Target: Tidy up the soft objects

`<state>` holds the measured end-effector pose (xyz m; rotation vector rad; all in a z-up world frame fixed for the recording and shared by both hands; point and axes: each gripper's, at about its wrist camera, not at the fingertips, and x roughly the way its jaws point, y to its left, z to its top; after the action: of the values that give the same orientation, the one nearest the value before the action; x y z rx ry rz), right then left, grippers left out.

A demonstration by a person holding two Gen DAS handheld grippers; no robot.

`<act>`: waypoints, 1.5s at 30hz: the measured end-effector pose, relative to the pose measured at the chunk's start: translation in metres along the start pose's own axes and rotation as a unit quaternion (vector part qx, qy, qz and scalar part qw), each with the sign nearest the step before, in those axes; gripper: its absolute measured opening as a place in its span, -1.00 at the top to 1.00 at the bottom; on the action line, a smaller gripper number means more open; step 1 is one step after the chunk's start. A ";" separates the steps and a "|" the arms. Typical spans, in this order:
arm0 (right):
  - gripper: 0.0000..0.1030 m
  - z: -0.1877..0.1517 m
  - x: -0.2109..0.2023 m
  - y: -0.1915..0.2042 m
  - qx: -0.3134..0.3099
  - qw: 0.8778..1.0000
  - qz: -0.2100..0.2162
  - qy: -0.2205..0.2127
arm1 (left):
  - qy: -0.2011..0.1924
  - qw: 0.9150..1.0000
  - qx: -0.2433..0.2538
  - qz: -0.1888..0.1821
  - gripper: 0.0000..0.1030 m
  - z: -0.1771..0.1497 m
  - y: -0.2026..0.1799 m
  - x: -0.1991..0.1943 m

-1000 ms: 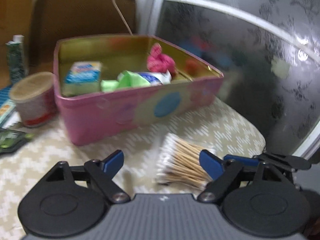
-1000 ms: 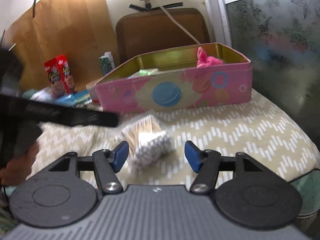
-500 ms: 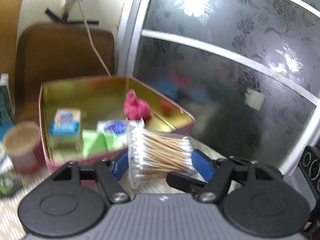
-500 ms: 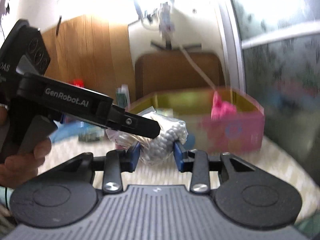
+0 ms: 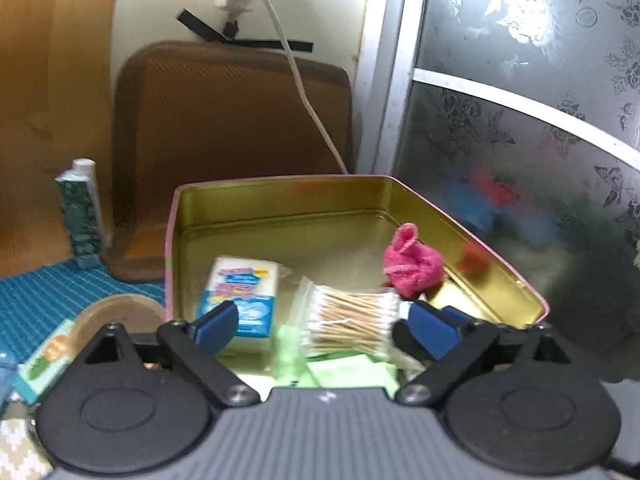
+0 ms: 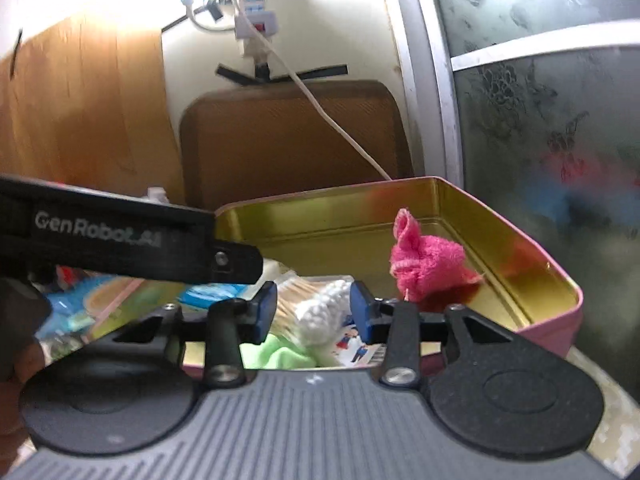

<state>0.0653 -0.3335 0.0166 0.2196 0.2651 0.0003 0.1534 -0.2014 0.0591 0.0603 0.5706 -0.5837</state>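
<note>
While the left hand-held gripper opens wide, off the cotton swab pack, the right hand-held gripper brackets it, jaws parting. A second ago on the table, the pack now sits over the pink tin's near edge: delivery nearly done.

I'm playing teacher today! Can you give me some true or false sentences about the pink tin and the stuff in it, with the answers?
1. The pink cloth lies inside the pink tin. True.
2. The cotton swabs lie on the table outside the tin. False: they are over the tin's inside.
3. The left claw has blue pads. True.
4. The tin has its lid on. False: it is open, showing its gold inside.
5. A white cable hangs down the wall behind the tin. True.
6. The tin holds only the cloth. False: a blue and white packet is there too.
</note>
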 end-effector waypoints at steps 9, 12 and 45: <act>0.14 -0.004 -0.033 0.006 0.019 1.000 0.012 -0.012 | -0.024 0.999 -0.016 0.026 -0.92 -0.020 0.014 -0.048; 0.14 -0.006 -0.045 0.011 0.030 0.999 0.021 -0.014 | -0.029 0.999 -0.023 0.036 -0.94 -0.029 0.023 -0.065; 0.01 -0.046 -0.077 0.063 0.061 0.996 0.035 0.059 | 0.026 0.989 -0.038 0.143 -0.96 -0.121 0.088 -0.116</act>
<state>-0.0192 -0.2648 0.0069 0.3514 0.3748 0.0672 0.0619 -0.0435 0.0081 0.0839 0.6224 -0.2821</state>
